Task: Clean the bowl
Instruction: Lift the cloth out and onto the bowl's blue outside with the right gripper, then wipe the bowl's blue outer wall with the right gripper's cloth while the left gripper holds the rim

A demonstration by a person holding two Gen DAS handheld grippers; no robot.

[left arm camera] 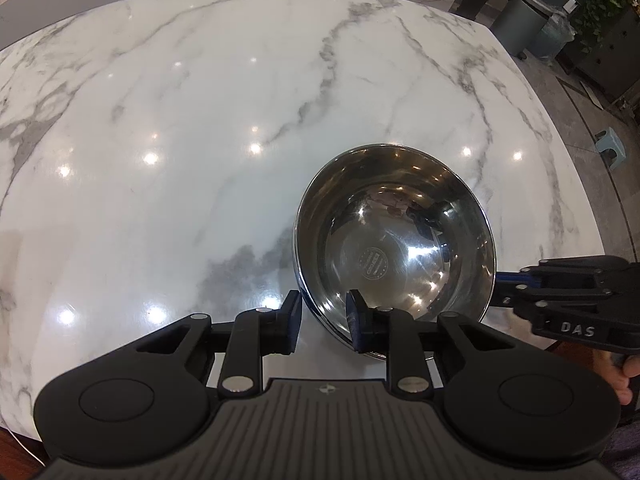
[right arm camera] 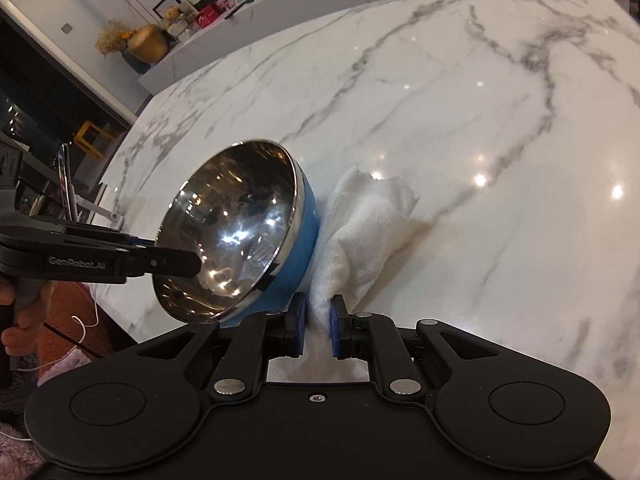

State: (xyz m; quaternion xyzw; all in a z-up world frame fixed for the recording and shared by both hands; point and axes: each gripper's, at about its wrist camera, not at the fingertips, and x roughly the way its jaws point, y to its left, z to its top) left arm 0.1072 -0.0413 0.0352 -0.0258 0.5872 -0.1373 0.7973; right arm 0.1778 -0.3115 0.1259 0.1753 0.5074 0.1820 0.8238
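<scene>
A steel bowl (left arm camera: 394,236) with a blue outside (right arm camera: 298,240) is tilted above the marble table. My left gripper (left arm camera: 323,326) is shut on the bowl's near rim, one finger inside and one outside. It also shows in the right wrist view (right arm camera: 188,262) at the bowl's left rim. My right gripper (right arm camera: 318,330) is shut on a white paper towel (right arm camera: 360,232), which lies against the bowl's blue outer wall. The right gripper also shows in the left wrist view (left arm camera: 508,290), behind the bowl's right side, where the towel is hidden.
The white marble table (left arm camera: 200,140) stretches far ahead, with its right edge (left arm camera: 580,184) near the bowl. Grey bins and plants (left arm camera: 532,20) stand beyond the far right corner. A raised marble counter (right arm camera: 208,40) with a gold vase (right arm camera: 148,42) stands behind the table.
</scene>
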